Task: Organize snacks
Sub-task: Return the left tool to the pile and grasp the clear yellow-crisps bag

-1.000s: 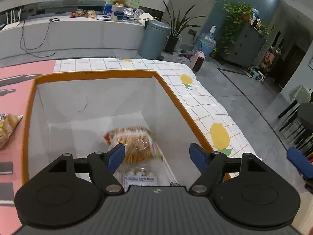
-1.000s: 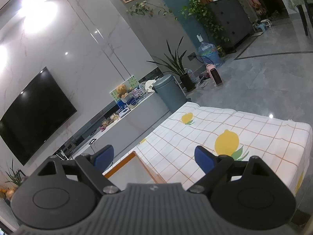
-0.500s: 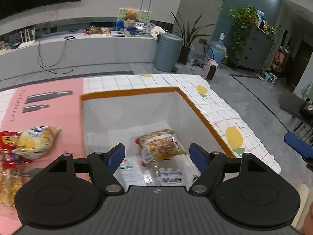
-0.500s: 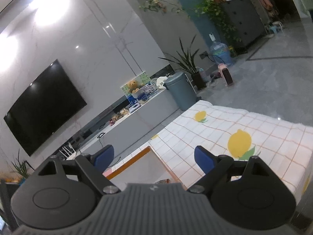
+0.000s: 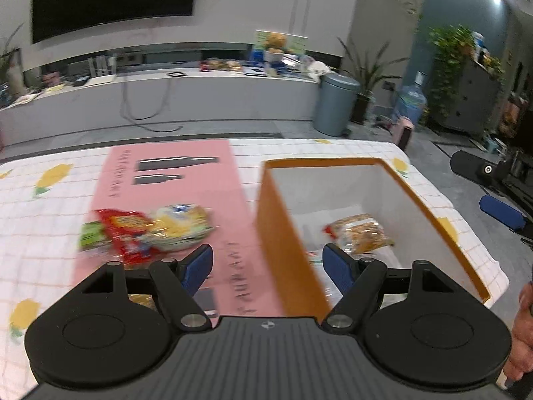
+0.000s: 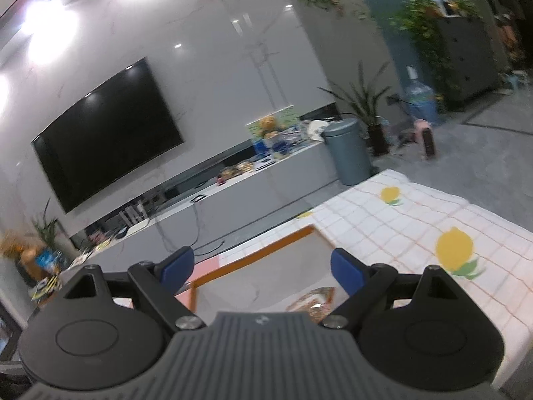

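Note:
An orange-rimmed white box (image 5: 283,233) stands on the table at right; a yellow snack bag (image 5: 358,233) and flat packets lie inside. It also shows in the right wrist view (image 6: 253,256) with the bag (image 6: 313,301). A pile of snacks lies on the pink mat: a red packet (image 5: 128,231), a yellow bag (image 5: 181,225), a green one (image 5: 91,238). My left gripper (image 5: 268,268) is open and empty, above the box's left wall. My right gripper (image 6: 263,268) is open and empty, held above the box.
The table has a lemon-print checked cloth (image 5: 40,200) and a pink mat (image 5: 173,180). The right gripper's fingers (image 5: 499,211) show at the right edge of the left wrist view. A TV counter (image 5: 166,90) and a grey bin (image 5: 336,103) stand behind.
My left gripper has swung left and back from over the box, bringing the pink mat and the snack pile into view. My right gripper has turned left toward the box.

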The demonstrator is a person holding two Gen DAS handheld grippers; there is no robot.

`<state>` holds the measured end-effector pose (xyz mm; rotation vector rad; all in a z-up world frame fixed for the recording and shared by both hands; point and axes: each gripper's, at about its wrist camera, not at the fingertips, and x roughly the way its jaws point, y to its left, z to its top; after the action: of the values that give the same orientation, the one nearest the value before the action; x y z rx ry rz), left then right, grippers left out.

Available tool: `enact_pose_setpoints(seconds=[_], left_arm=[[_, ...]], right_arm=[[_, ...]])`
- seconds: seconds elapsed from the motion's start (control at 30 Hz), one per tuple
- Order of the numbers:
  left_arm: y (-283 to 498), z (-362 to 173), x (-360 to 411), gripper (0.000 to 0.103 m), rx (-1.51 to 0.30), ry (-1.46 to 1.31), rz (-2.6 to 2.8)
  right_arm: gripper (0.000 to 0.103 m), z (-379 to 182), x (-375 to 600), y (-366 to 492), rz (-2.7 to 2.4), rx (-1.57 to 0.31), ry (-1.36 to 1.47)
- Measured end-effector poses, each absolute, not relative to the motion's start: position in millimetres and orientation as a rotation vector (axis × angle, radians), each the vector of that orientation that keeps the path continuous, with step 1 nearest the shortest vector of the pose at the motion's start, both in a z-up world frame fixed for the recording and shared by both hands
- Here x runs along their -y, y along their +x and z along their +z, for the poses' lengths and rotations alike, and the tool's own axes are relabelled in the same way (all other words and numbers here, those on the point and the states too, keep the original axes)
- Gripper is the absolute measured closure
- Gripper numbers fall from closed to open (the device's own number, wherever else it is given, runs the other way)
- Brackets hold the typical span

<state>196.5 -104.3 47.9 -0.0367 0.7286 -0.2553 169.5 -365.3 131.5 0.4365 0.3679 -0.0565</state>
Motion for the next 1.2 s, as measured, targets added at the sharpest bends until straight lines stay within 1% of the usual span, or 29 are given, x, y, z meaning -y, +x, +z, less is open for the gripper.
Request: enact_pose_setpoints(seconds=[0.2,0.47,0.7,0.9,1.1,1.2], left_arm=[[183,51,67,0.015,-0.716,-0.073,-0.196],[169,35,19,0.015,-0.718,-0.132,-0.104],[163,12,-24,0.015,-0.714,-0.195,-0.035],[184,-13,-69,0.015,-0.746,-0.358,0.0],[213,-32,-75,0.015,-0.828,-0.377,-0.033],[229,-36,-59,0.015,-0.837,-0.313,-0.033]], right_arm=[[0.015,131,323,173,0.047,-0.34,0.353],[0.015,125,267,173,0.234,-0.322,0.323],[0.015,108,226,182,0.319,-0.396,0.288],[0.015,93,201,189,0.327,-0.455,0.196],[0.015,73,191,200,0.296,-0.538,0.169],[0.015,65,190,206,0.273,-0.583,0.165]])
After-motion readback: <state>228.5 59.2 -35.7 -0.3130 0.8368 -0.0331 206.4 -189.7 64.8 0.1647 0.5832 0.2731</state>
